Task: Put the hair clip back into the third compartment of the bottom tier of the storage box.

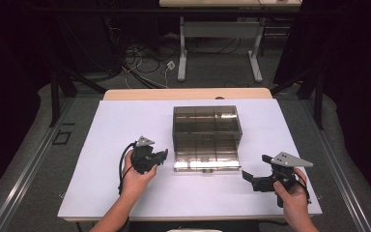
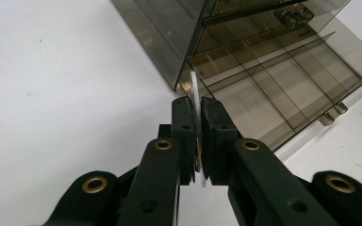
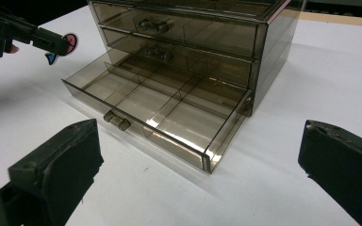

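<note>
Smoky transparent plastic drawer cabinet (image 1: 206,137) sits mid-frame on our white tabletop (image 1: 125,121), bottom drawer (image 3: 155,115) open. Our left gripper (image 2: 197,101) pinches a thin flat sticker-like piece (image 2: 195,94); right gripper (image 3: 198,165) fingers spread. Loosening early could drop it outside.

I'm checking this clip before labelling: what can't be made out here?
- Flat piece in the left gripper: edge-on in the left gripper view, jaws cover most; its printed face is small and half hidden in the right gripper view.
- Upper drawers: contents blurred by tinted plastic.
</note>
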Demonstrator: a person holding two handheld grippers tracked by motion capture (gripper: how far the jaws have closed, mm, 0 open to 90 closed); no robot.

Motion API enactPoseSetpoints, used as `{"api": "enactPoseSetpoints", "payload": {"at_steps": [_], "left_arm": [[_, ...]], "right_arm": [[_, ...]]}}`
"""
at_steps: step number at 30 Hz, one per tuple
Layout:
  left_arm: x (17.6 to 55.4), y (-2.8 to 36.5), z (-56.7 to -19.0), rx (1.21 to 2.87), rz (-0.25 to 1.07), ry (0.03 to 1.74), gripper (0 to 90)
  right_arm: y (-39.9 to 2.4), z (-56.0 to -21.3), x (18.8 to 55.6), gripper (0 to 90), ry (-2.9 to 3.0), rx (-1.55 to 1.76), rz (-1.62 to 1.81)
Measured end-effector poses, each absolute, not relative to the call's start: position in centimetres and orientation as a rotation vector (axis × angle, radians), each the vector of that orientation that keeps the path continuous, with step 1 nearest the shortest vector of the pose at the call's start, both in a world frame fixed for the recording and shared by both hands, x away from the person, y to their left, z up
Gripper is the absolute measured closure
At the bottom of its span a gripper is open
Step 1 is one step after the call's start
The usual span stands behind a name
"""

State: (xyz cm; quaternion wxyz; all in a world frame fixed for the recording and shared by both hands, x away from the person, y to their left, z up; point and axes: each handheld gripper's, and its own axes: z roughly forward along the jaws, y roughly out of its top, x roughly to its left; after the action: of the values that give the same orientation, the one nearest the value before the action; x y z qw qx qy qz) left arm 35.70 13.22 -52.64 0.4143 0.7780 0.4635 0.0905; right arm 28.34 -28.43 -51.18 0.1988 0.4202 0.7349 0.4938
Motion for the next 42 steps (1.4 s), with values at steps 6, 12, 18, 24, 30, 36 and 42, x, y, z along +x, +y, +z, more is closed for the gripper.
{"api": "enactPoseSetpoints", "payload": {"at_steps": [6,12,18,24,30,36,42], "left_arm": [[35.5,13.4,-52.3,1.922,0.222,1.155,84.9],[35.3,13.6,-51.9,1.873,0.236,1.143,84.9],[35.0,13.8,-51.5,1.840,0.258,1.130,84.9],[34.8,13.8,-51.2,1.821,0.278,1.116,84.9],[34.5,13.5,-50.9,1.798,0.286,1.102,84.9],[34.3,12.9,-50.5,1.791,0.281,1.084,84.9],[34.3,12.2,-50.1,1.787,0.270,1.066,84.9]], "right_arm": [[-28.5,-51.1,28.3,0.0,2.048,1.190,1.390],[-28.5,-51.1,28.3,0.0,2.052,1.186,1.385],[-28.5,-51.2,28.3,0.0,2.049,1.184,1.391],[-28.6,-51.2,28.3,0.0,2.054,1.183,1.388],[-28.5,-51.2,28.3,0.0,2.048,1.188,1.391],[-28.6,-51.2,28.3,0.0,2.053,1.186,1.389],[-28.6,-51.2,28.3,0.0,2.048,1.190,1.393]]}}
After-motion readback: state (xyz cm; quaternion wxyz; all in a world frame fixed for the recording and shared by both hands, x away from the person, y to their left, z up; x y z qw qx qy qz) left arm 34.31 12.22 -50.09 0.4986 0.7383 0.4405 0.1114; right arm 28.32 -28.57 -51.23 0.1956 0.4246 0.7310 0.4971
